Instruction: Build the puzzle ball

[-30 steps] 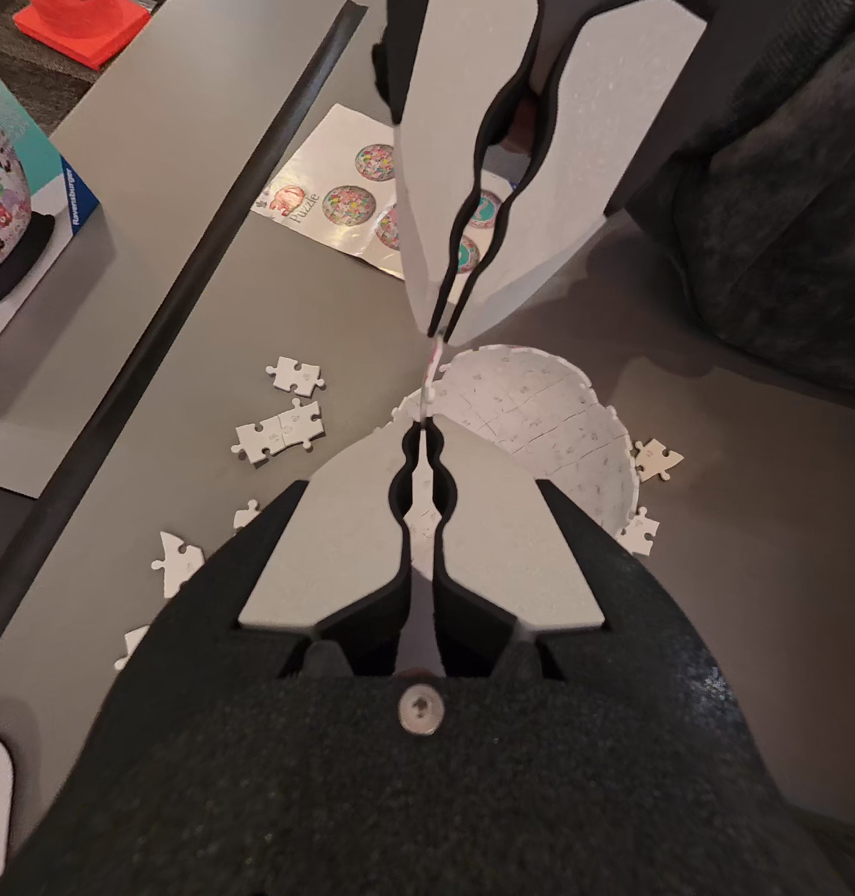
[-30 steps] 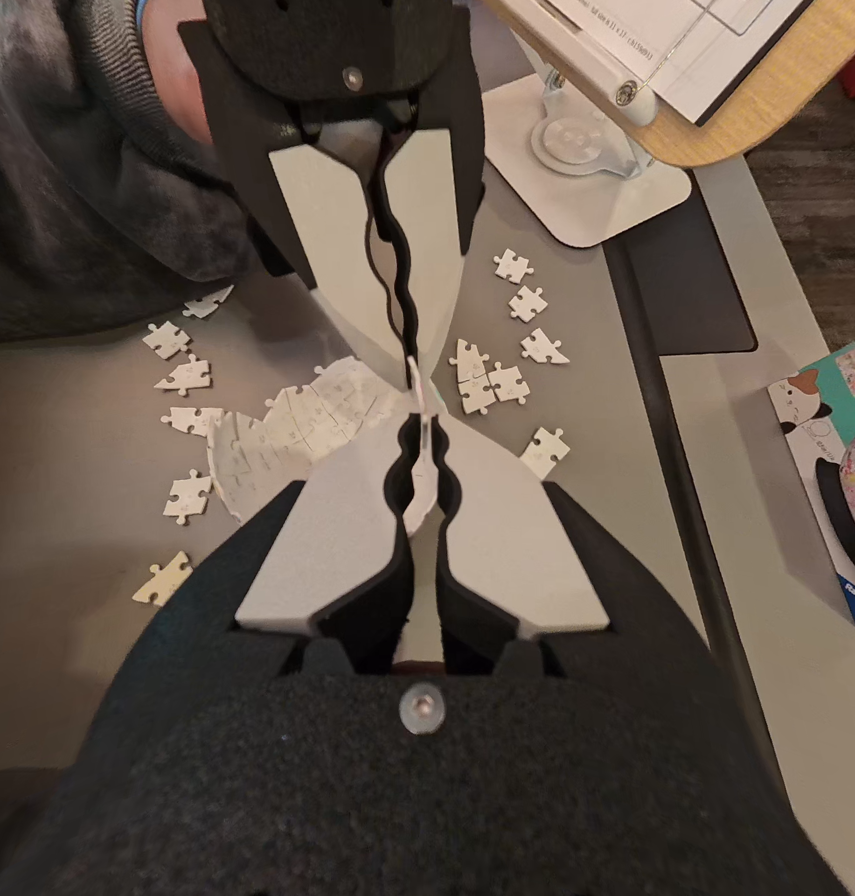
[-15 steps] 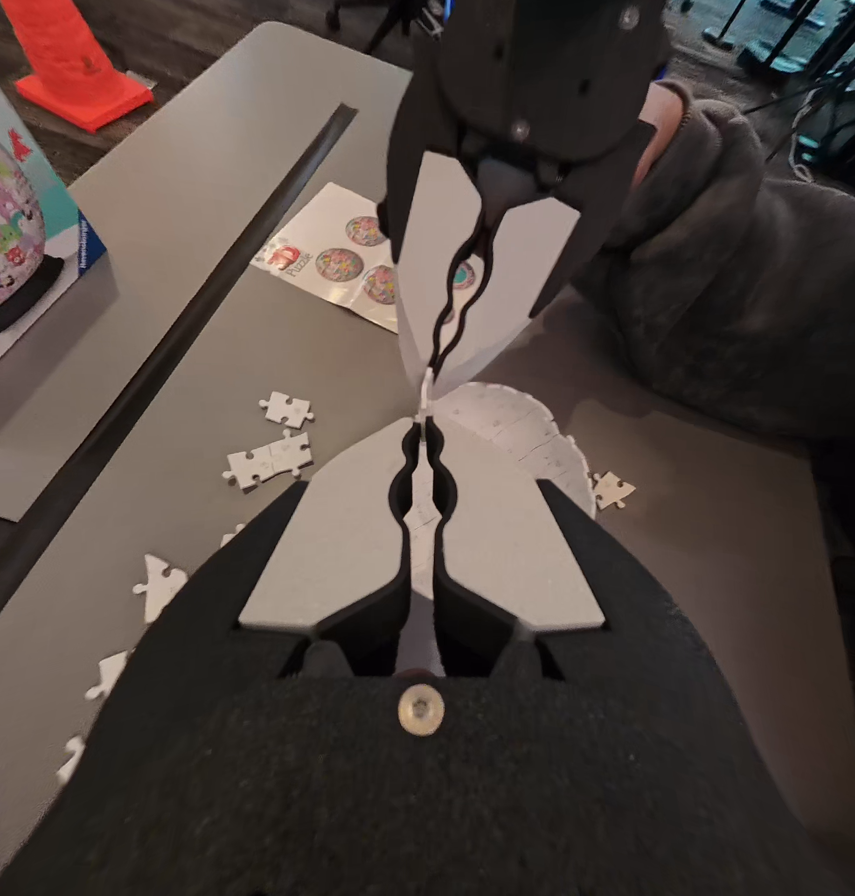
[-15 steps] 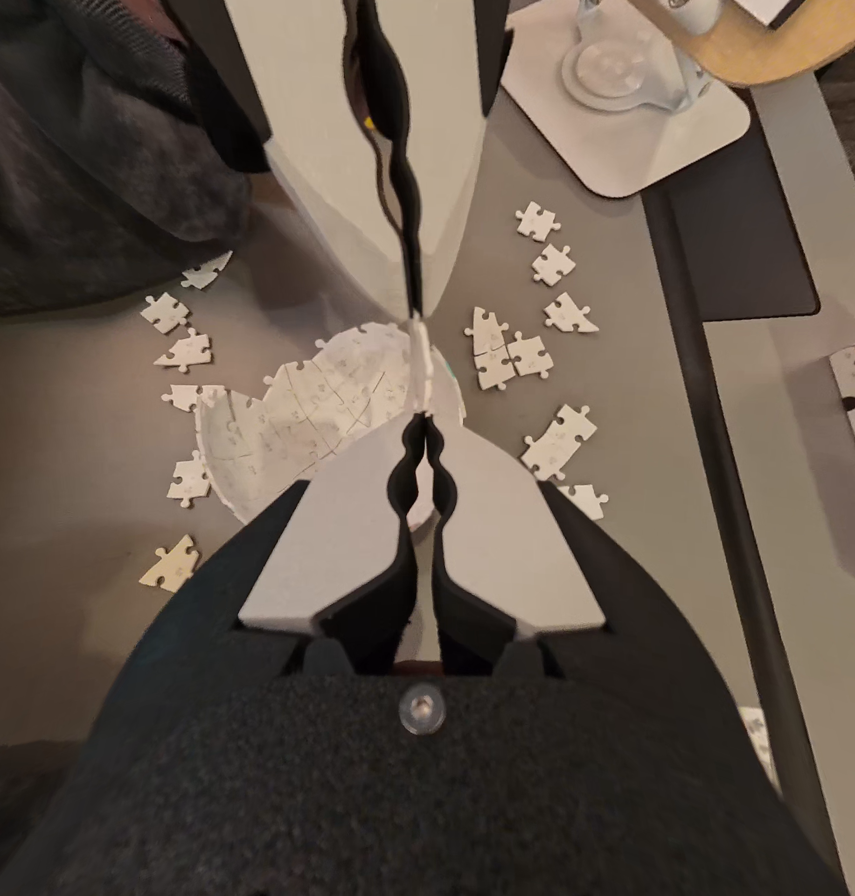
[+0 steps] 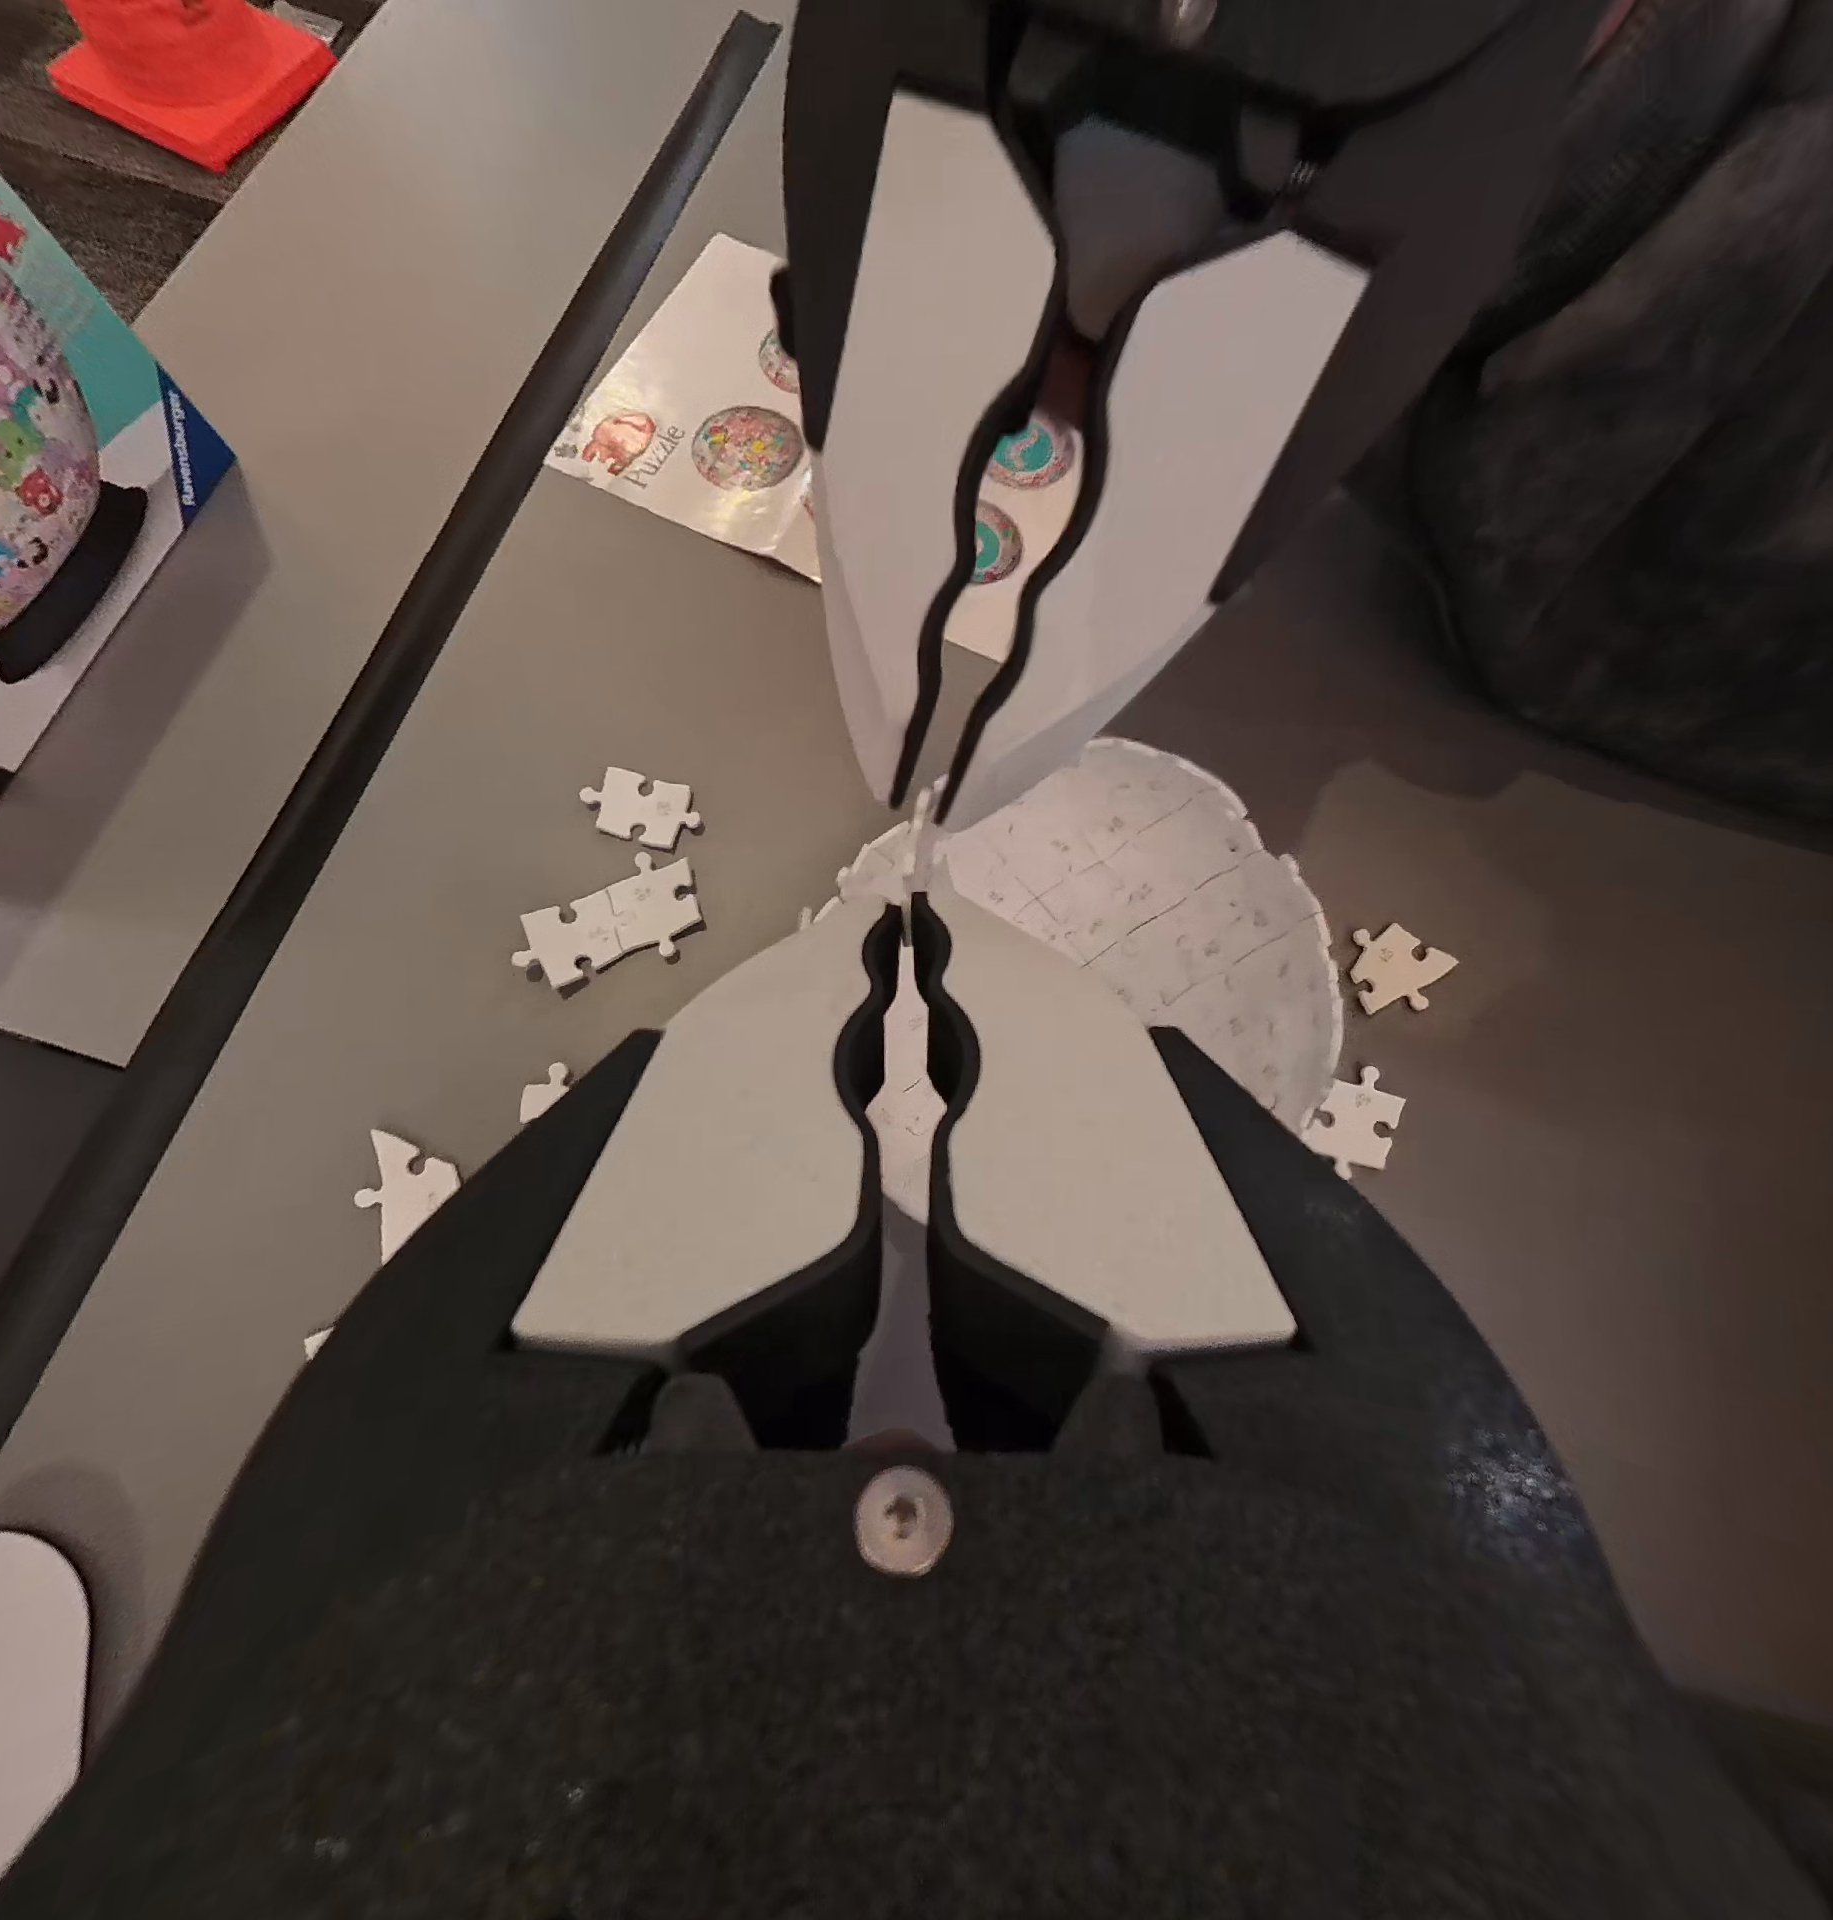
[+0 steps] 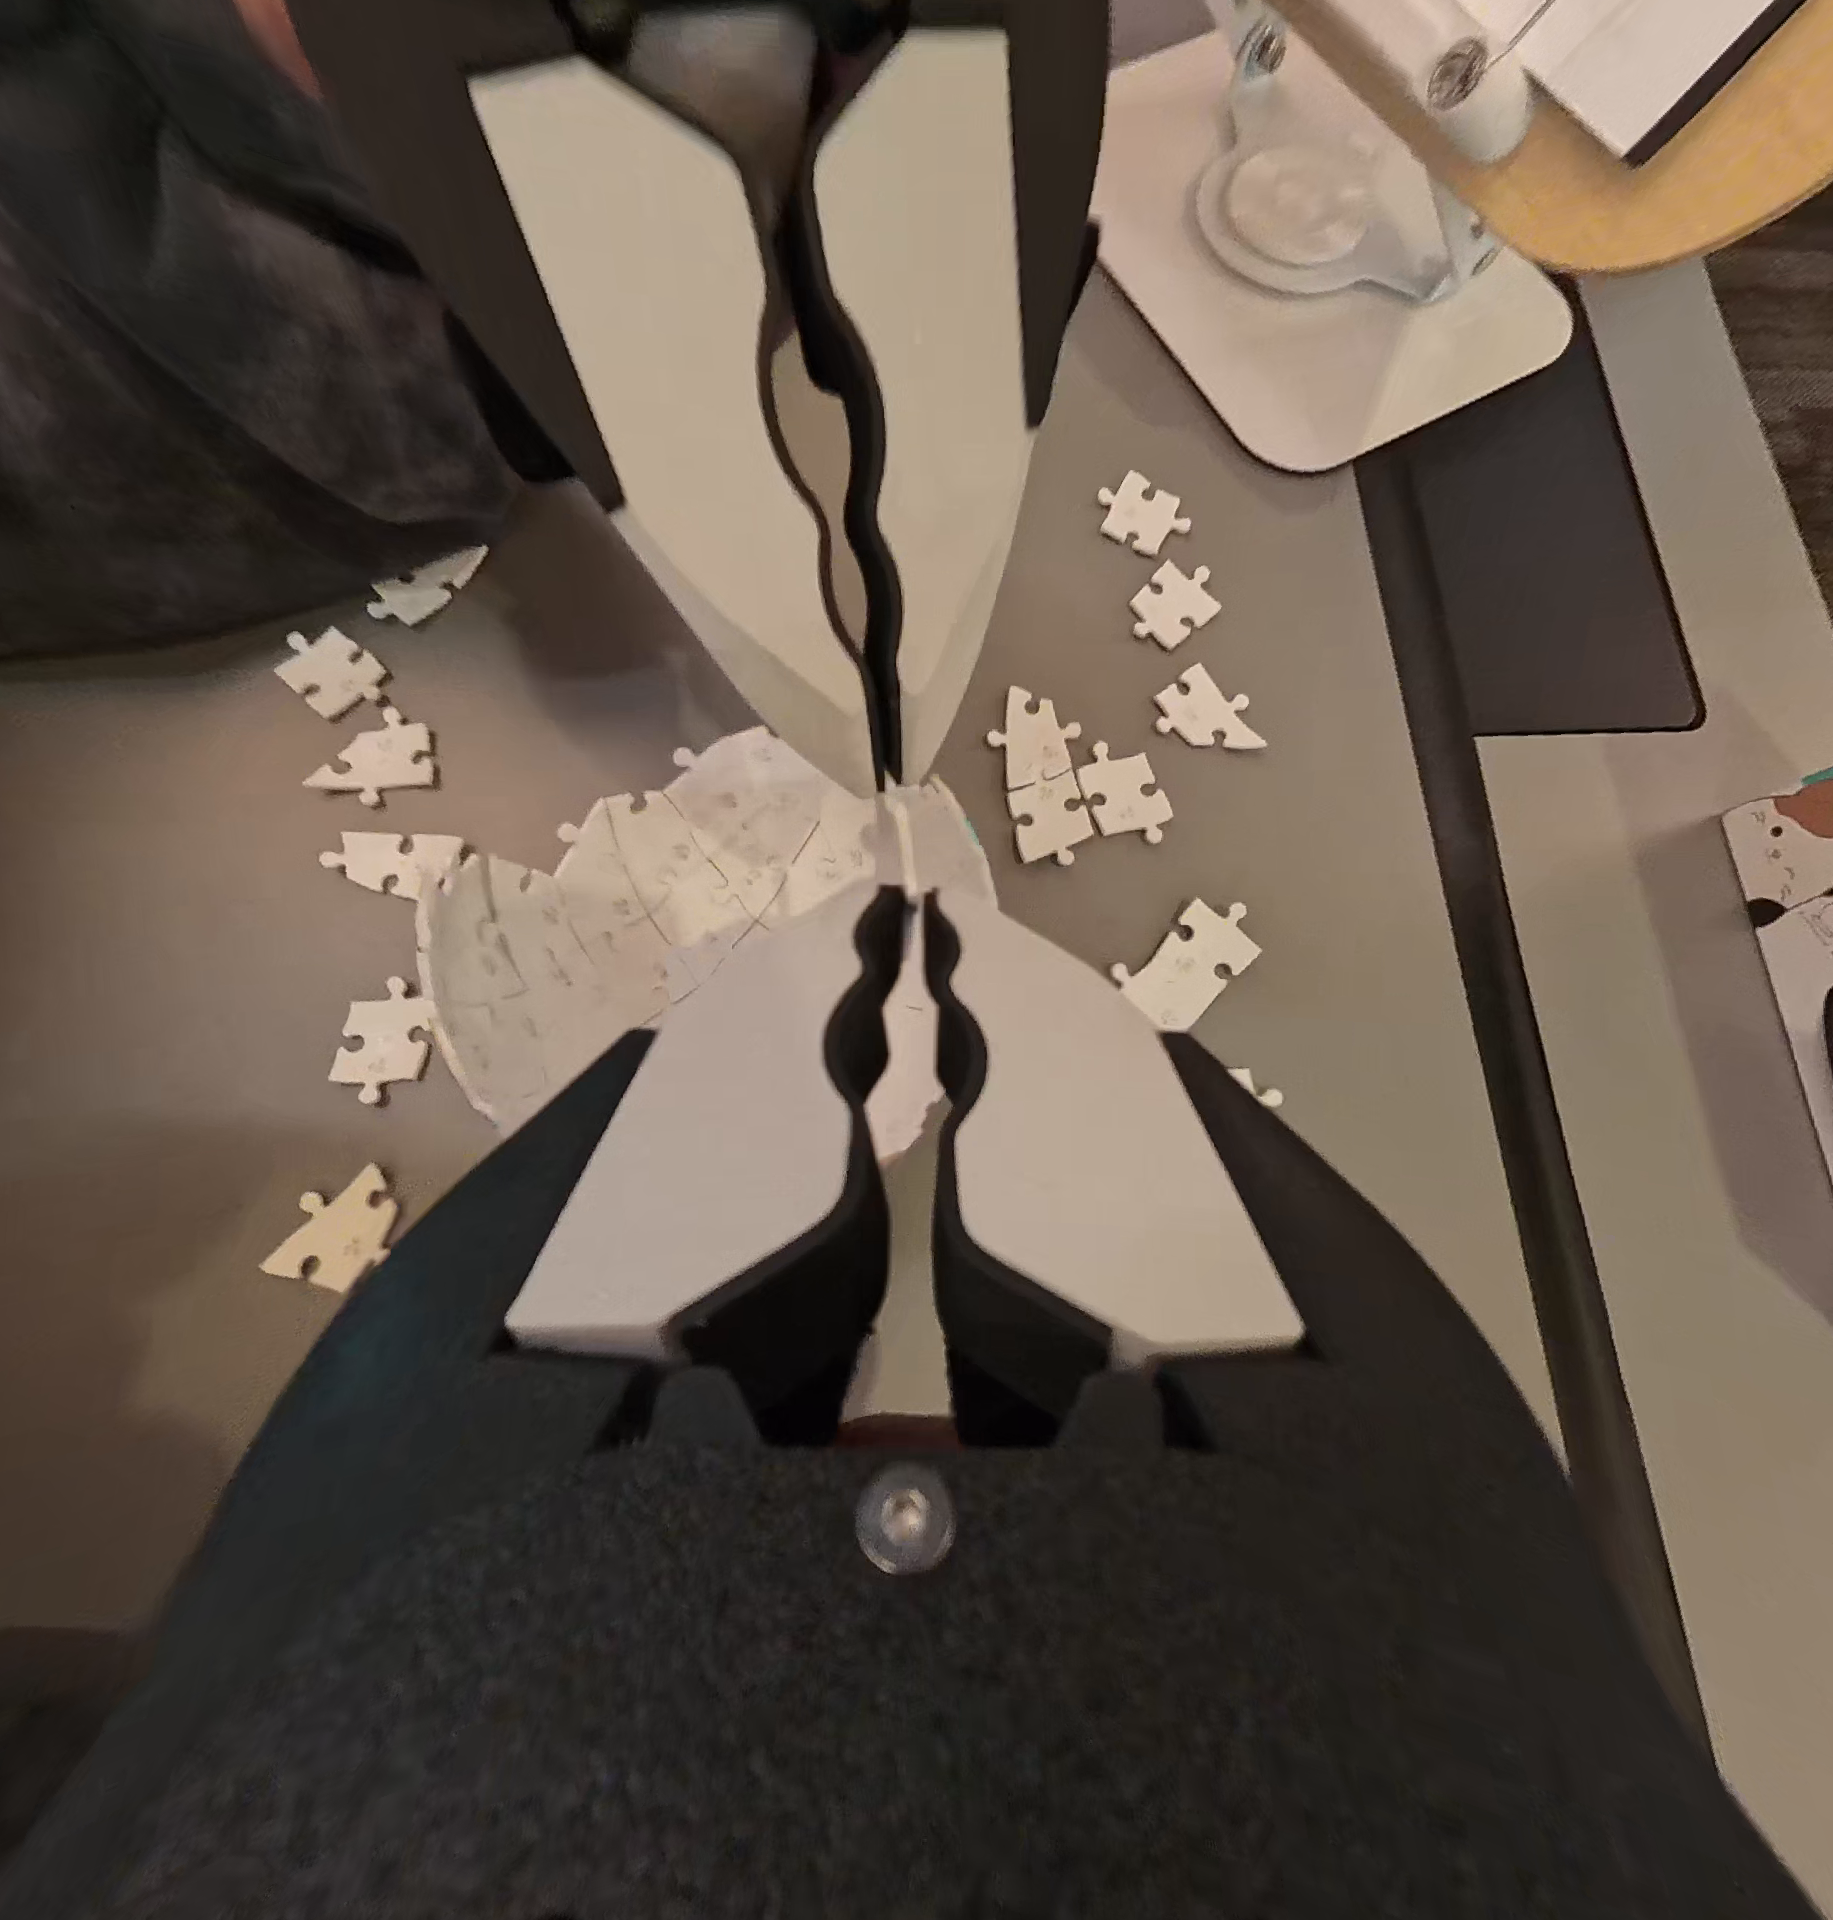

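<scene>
Roughly half of the puzzle ball (image 5: 1192, 914) is built, by our reckoning: a curved white shell of joined pieces sits on the grey table (image 5: 392, 343), open side up, with more than a dozen loose pieces (image 6: 1140, 800) scattered around it and waiting to be fitted. We hold the shell's rim from both sides: our left gripper (image 5: 910, 920) has its jaws pinched narrow on the near edge, and our right gripper (image 6: 907, 904) is clamped just as tightly on a piece (image 6: 904, 847) standing at that same rim, tips nearly meeting. Nearby lie the instruction sheet (image 5: 683, 436), the puzzle box (image 5: 50, 447) beyond a dark groove, and a white stand base (image 6: 1359, 312). Our own grippers crowd the seam and hide it, so we cannot tell whether the piece has seated.
</scene>
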`<action>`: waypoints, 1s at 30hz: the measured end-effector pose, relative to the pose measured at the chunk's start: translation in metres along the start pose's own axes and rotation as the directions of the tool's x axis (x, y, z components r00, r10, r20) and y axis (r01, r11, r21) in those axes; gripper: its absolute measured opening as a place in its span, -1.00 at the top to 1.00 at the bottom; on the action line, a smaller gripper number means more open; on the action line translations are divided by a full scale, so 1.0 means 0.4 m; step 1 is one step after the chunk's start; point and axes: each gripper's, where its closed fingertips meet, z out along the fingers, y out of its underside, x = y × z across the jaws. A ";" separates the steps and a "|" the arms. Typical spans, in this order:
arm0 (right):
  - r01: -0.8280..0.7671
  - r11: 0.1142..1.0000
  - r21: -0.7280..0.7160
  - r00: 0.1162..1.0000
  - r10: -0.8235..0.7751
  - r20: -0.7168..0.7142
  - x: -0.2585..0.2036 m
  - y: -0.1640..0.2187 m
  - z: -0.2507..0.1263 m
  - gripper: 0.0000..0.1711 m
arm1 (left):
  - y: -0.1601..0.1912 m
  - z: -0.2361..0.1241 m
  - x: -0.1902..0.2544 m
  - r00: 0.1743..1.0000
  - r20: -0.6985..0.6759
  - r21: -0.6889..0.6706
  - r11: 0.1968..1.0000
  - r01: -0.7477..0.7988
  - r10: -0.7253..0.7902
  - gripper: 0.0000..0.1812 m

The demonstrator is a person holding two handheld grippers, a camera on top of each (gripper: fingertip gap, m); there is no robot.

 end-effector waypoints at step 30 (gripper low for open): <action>-0.199 0.930 0.310 0.978 0.169 0.121 0.027 -0.100 -0.045 0.98 | -0.077 -0.060 -0.025 0.985 -0.118 0.279 0.948 0.153 -0.124 0.98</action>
